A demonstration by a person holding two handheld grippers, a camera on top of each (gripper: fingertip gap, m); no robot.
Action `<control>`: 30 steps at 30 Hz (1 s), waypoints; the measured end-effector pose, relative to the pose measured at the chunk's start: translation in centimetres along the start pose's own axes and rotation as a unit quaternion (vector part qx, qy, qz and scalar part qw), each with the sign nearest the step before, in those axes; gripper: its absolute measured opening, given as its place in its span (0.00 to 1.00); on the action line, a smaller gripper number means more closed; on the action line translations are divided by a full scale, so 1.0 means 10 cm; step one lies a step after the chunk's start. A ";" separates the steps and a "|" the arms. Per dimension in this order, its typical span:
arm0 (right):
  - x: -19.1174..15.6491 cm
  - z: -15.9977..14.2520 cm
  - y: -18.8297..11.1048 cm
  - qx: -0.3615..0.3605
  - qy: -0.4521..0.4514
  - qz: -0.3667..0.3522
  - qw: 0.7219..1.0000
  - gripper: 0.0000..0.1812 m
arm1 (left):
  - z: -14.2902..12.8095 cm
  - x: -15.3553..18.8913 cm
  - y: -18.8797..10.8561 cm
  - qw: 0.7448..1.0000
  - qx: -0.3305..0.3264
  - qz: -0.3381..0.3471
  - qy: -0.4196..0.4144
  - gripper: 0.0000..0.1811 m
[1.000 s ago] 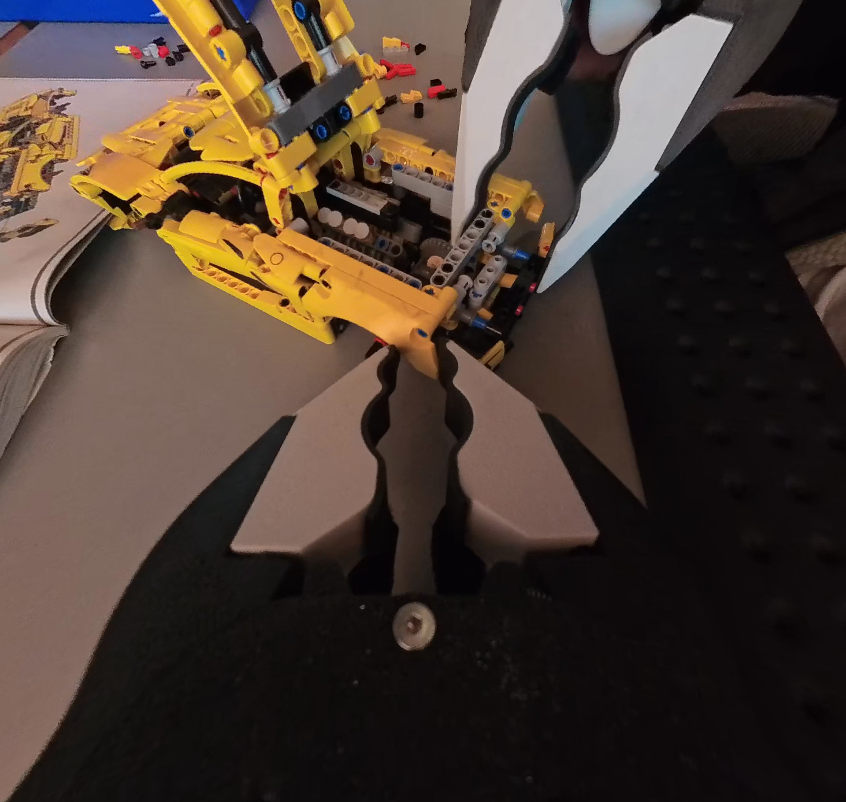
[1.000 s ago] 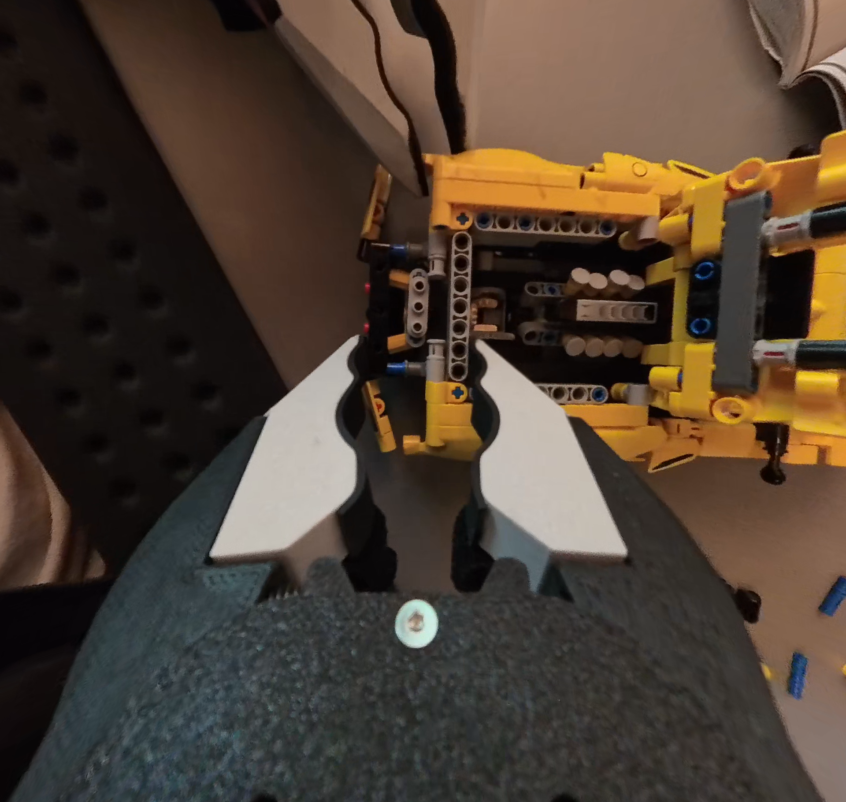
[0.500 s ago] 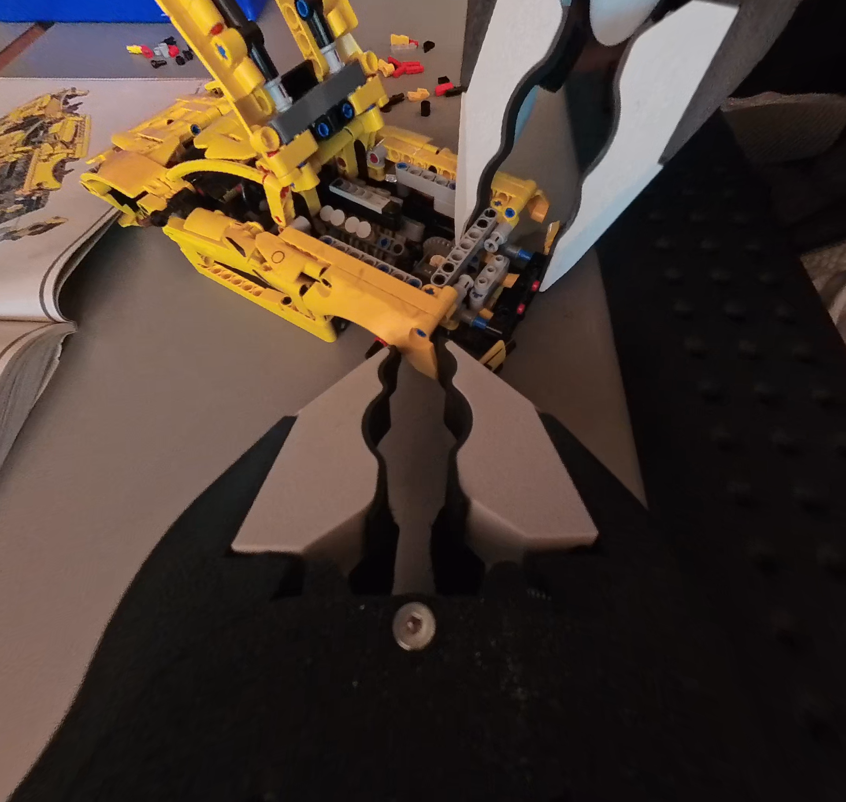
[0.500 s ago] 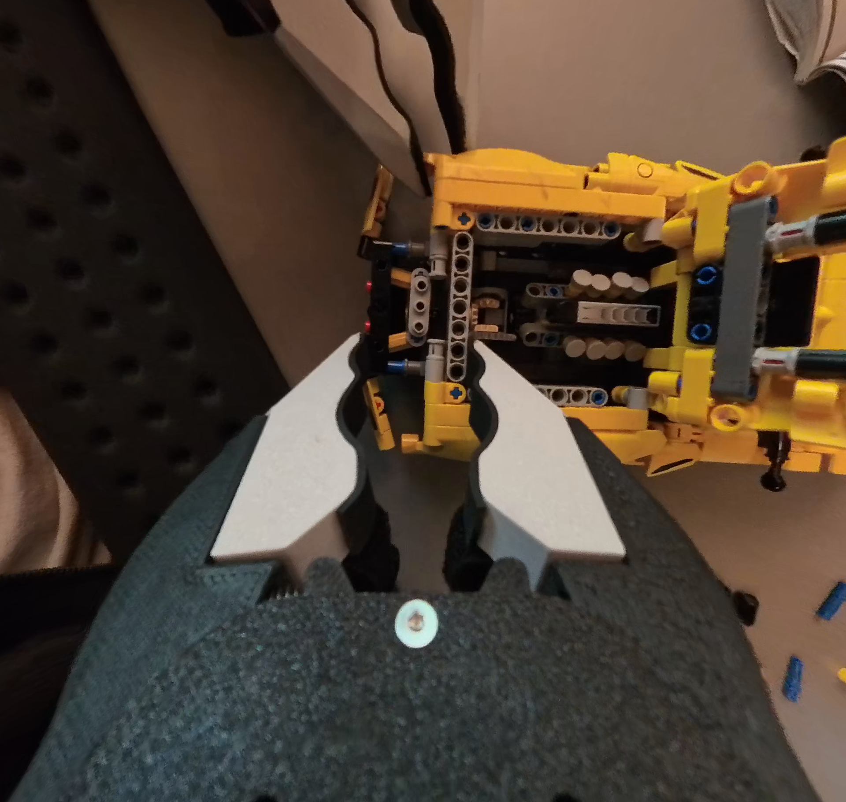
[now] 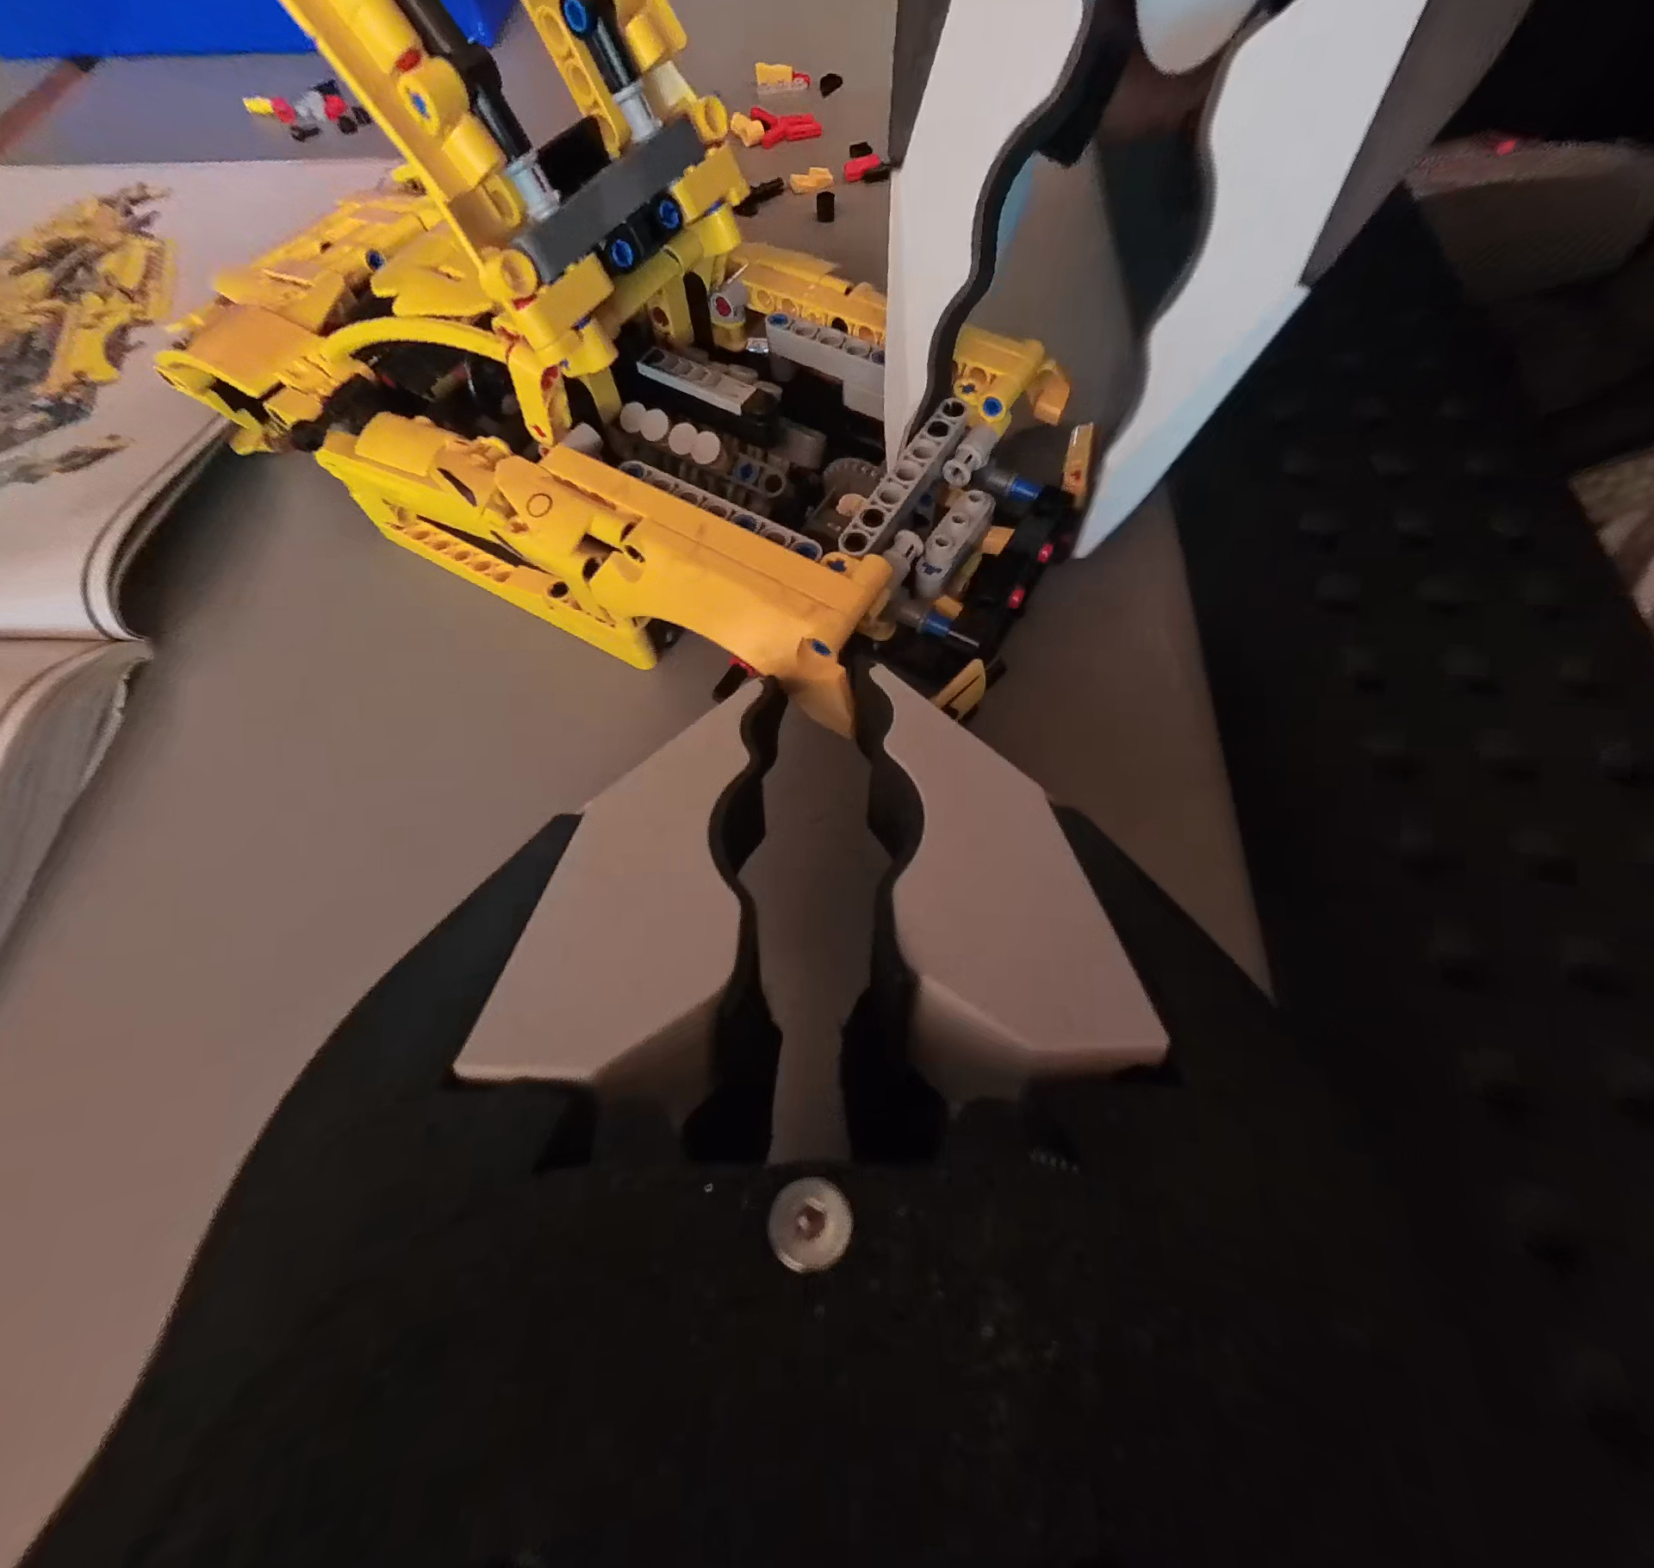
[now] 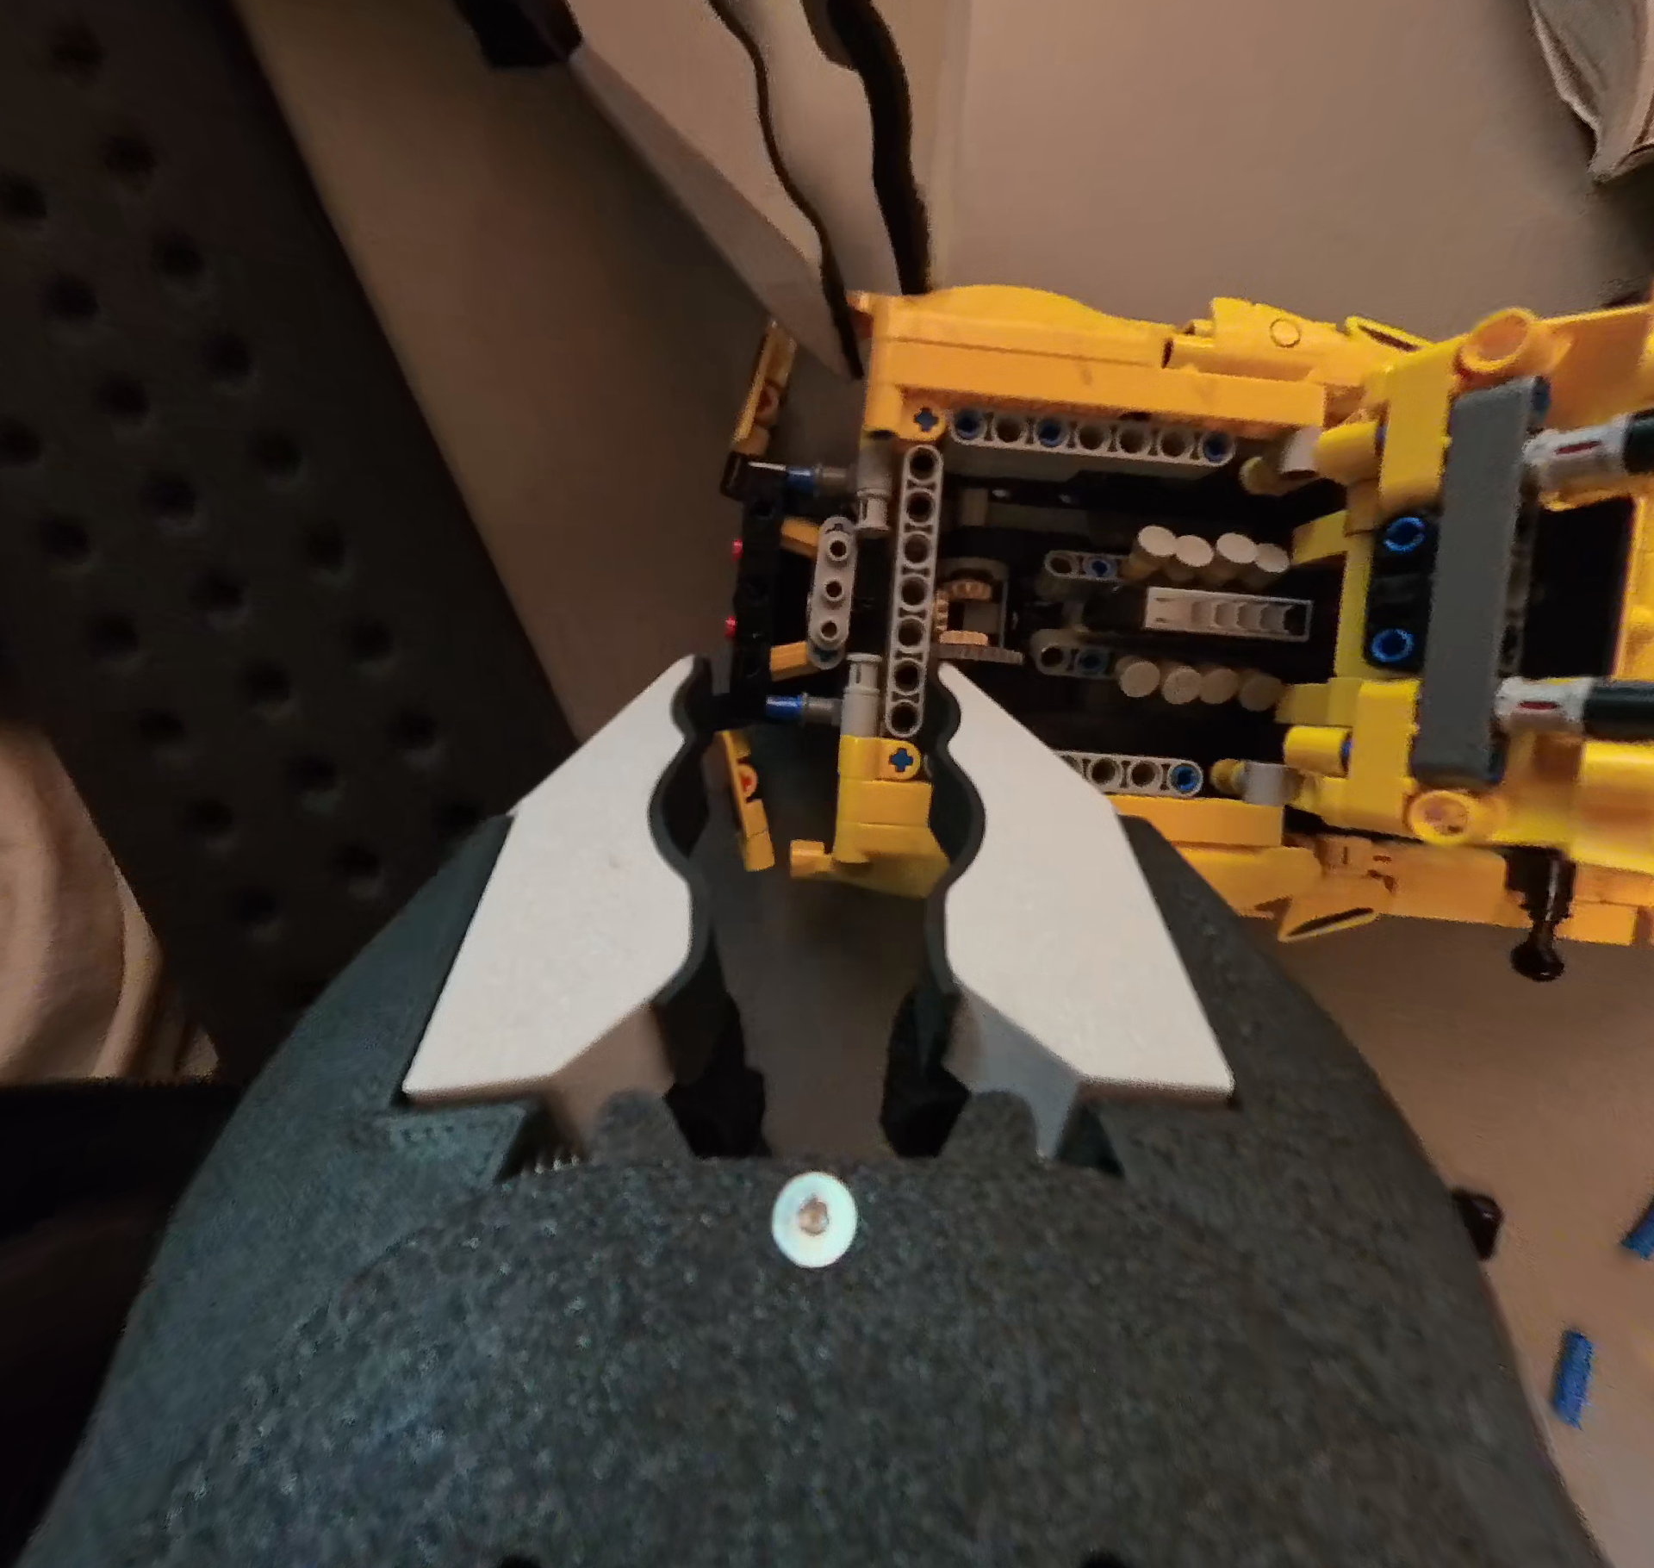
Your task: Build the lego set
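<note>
Pinching yellow lego model (image 5: 573,531) corners: left gripper (image 5: 816,688) and right gripper (image 6: 819,701), over grey table (image 5: 268,809); open manual (image 5: 63,415), loose pieces (image 5: 788,129) nearby.

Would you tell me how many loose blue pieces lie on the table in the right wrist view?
2: one blue piece sits at the right edge, and another lies just below it. More may be hidden outside the frame.
</note>
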State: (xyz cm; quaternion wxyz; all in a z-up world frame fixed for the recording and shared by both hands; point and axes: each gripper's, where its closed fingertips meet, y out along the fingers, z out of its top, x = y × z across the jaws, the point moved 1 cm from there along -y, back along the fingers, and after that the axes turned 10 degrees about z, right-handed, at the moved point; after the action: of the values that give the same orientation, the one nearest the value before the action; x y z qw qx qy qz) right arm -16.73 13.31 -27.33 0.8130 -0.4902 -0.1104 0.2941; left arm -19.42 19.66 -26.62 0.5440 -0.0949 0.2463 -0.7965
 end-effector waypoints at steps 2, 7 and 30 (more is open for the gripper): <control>-0.01 -0.01 0.00 -0.009 -0.001 0.005 1.000 0.27 | 0.00 0.00 0.00 1.000 0.000 0.001 0.002 0.09; 0.01 -0.01 -0.01 -0.021 -0.005 0.011 1.000 0.23 | 0.00 0.01 0.00 1.000 0.001 0.003 0.008 0.09; 0.01 -0.01 -0.02 -0.002 0.009 0.057 0.998 0.21 | 0.00 0.02 0.01 1.000 -0.002 0.006 0.011 0.09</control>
State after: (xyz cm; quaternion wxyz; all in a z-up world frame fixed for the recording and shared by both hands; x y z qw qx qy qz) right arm -16.48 13.23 -27.27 0.7948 -0.5003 -0.0753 0.3352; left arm -19.43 19.43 -26.73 0.5459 -0.0852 0.2545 -0.7937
